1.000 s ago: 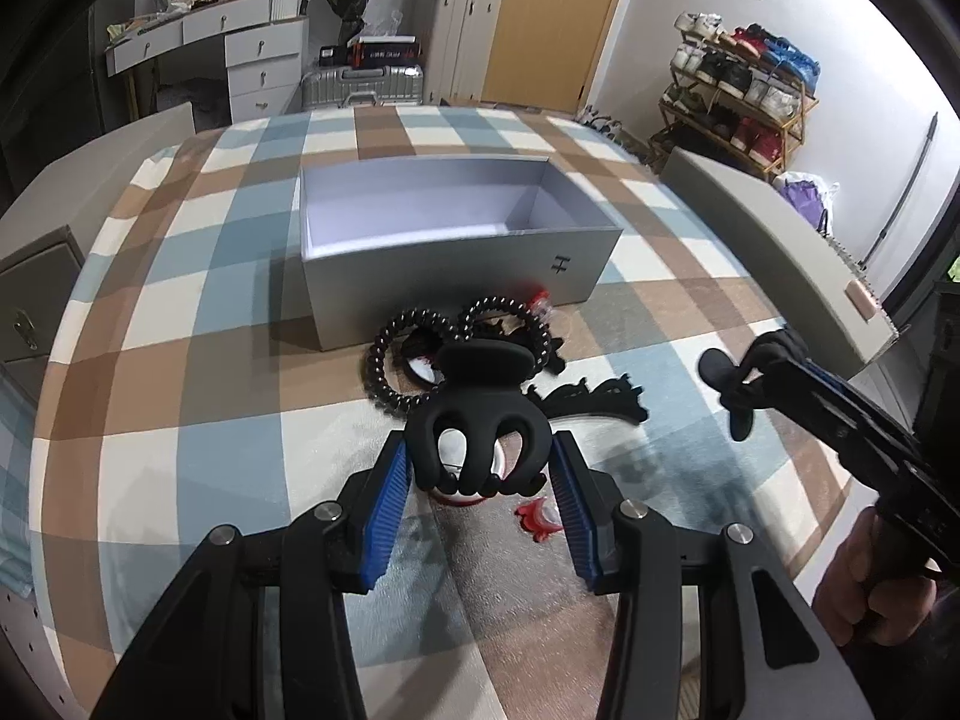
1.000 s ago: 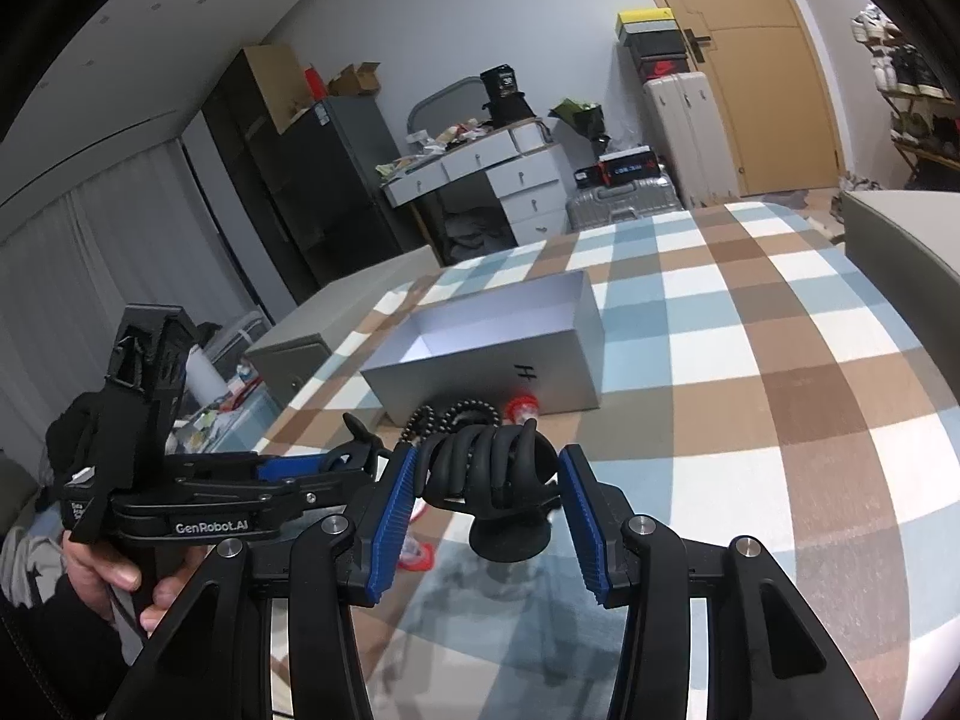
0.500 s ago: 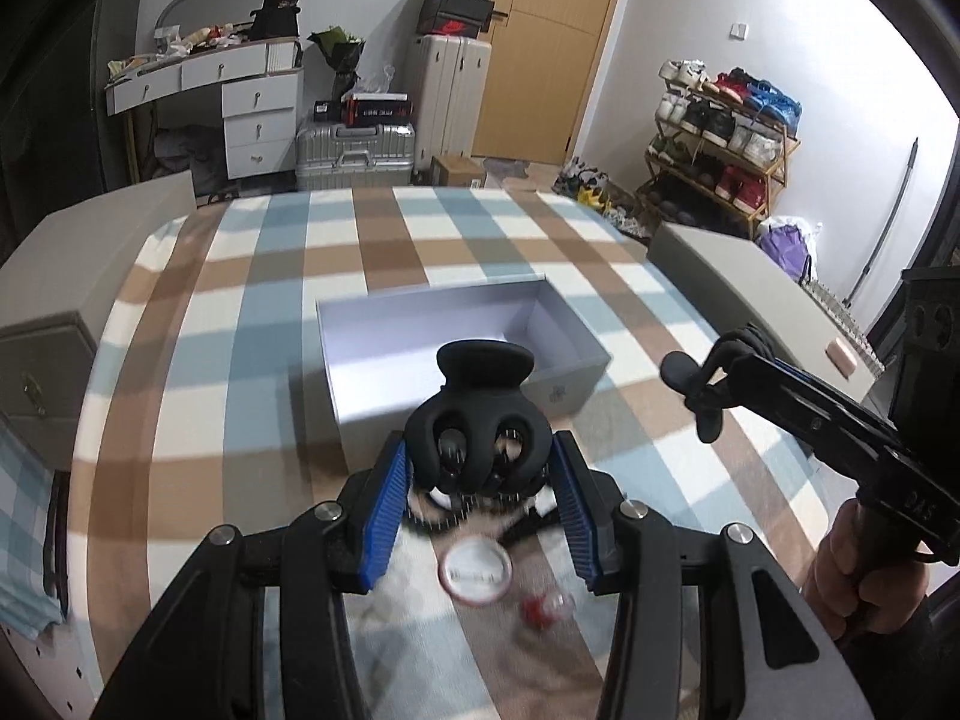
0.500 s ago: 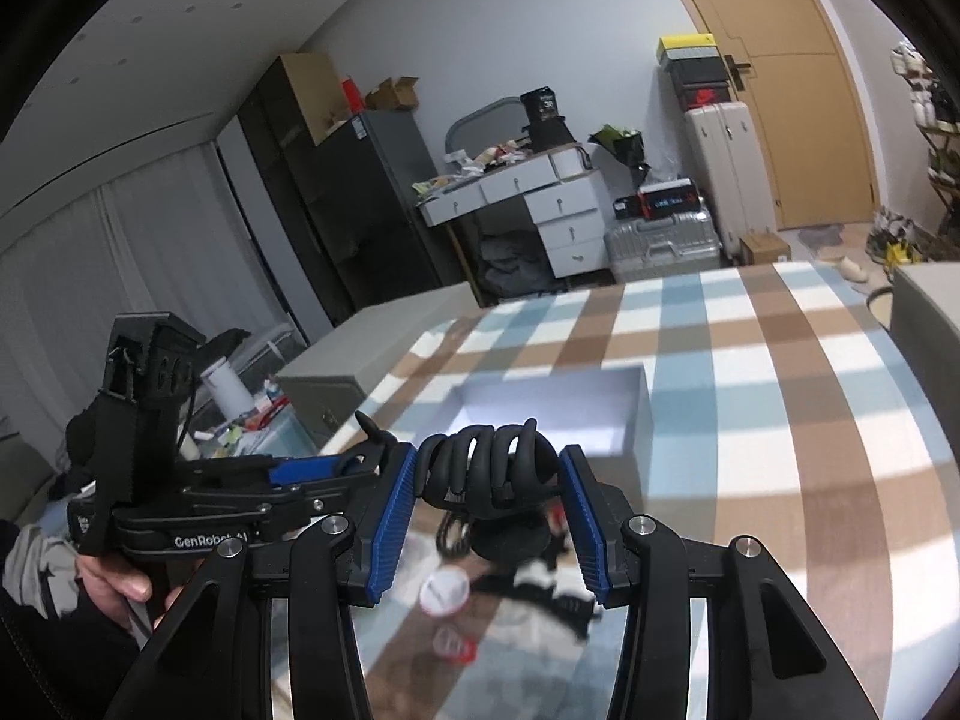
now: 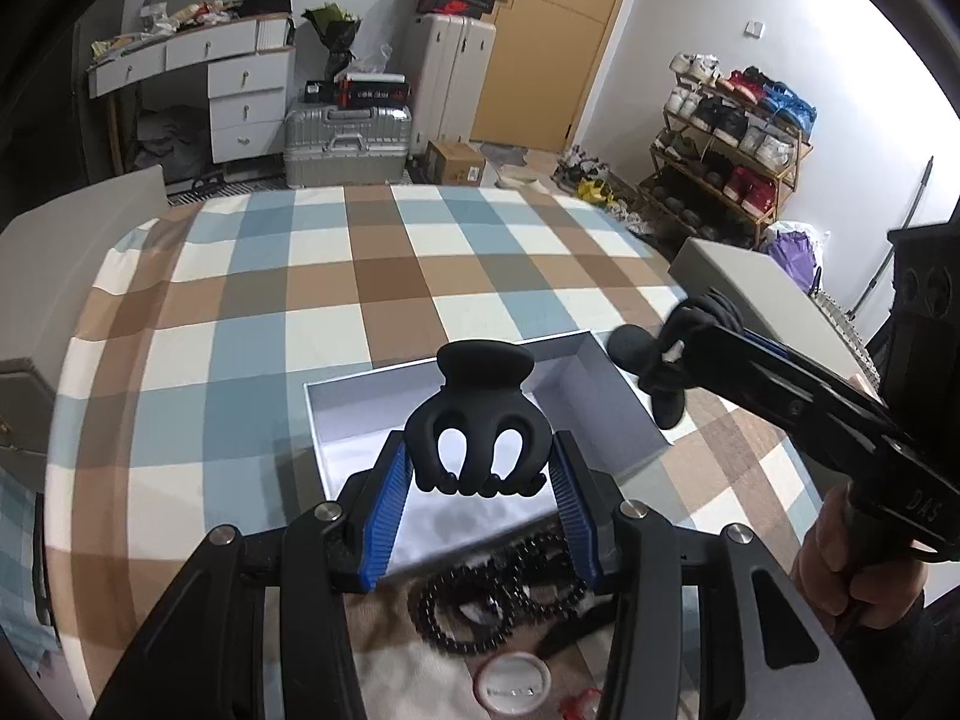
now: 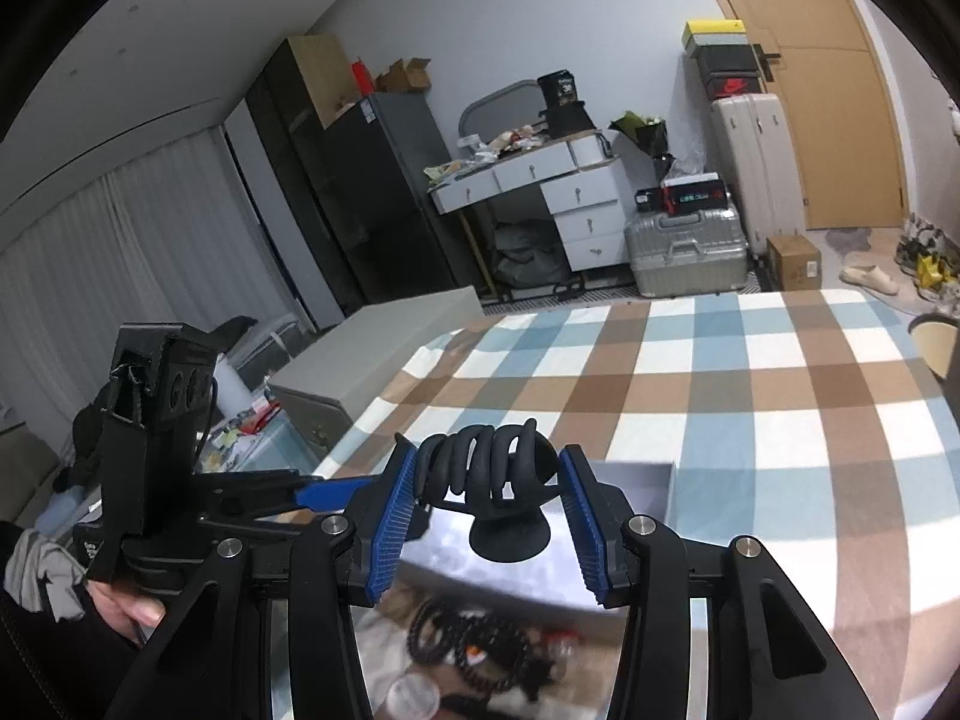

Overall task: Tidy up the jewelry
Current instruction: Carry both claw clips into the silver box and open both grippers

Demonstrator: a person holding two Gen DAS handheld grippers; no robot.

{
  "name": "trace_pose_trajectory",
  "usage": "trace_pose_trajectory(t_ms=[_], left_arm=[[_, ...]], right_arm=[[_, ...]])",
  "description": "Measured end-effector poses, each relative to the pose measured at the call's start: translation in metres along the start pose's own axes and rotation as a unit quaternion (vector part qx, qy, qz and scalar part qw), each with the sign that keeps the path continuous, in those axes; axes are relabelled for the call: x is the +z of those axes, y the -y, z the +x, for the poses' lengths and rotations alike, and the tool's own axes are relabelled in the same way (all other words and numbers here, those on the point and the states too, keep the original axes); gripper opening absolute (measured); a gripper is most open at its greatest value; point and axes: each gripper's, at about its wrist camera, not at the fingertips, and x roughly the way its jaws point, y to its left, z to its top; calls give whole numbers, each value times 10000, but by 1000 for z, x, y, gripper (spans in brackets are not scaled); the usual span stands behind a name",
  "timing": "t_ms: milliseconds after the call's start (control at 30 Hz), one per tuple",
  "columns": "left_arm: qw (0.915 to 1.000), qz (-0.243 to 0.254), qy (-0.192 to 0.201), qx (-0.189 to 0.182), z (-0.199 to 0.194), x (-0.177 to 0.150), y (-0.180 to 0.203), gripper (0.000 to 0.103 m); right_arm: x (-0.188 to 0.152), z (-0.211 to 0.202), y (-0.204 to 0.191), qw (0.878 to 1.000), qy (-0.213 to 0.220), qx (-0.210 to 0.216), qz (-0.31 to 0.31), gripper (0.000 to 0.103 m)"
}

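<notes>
Rising clear of the checked tablecloth (image 5: 360, 276) since half a second ago, the left gripper (image 5: 480, 468) now sits higher above the open grey box (image 5: 336, 420), which has slid down to just under the blue pads (image 5: 390, 510). Those pads are clamped on a black claw hair clip (image 5: 477, 420), gripped at its sides with its thumb tab pointing to 12 o'clock. Below it, at 6 o'clock, the black bead bracelets (image 5: 480, 606) lie on the cloth against the box's near wall, with a small white round lid (image 5: 510, 681) nearer the camera. At 3 o'clock the right gripper (image 5: 678, 354) reaches in level from the right, a hand (image 5: 840, 558) wrapped round its handle, holding a second black clip (image 5: 654, 372) over the box's right end.

From the right wrist view, the room has dropped lower than before and the box (image 6: 636, 474) now lies directly beneath the fingers. The right gripper (image 6: 489, 492) is closed on its black claw clip (image 6: 492, 480), teeth toward 12 o'clock, tab hanging toward 6. At 9 o'clock the left gripper (image 6: 336, 492) lies horizontal, pointing right. The bracelets (image 6: 474, 654) blur at 6 o'clock.
</notes>
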Motion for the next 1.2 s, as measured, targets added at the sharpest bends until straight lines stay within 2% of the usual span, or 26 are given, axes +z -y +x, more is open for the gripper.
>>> trace_pose_trajectory(t_ms=[200,400,600,800,1033,1133,1200], left_arm=[[9995,-34,-302,11,17,2,-3,41],[9989,-62,-467,-20,26,2,-7,41],[9982,-82,-591,-73,32,3,-10,41],[9979,-69,-635,-61,34,3,-11,41],[9977,-89,-665,-66,33,5,-12,43],[9983,-27,-576,-68,28,4,-9,51],[9988,-9,-490,-20,24,3,-8,58]], right_arm=[[-6,37,23,9987,-438,-10,262,47],[-13,54,33,9968,-728,-35,322,47],[-14,58,34,9970,-682,-157,344,47],[-16,67,36,9958,-815,-182,384,47],[-14,65,37,9956,-772,-179,491,52],[-14,56,38,9962,-650,-137,564,61],[-14,51,38,9967,-563,-111,573,63]])
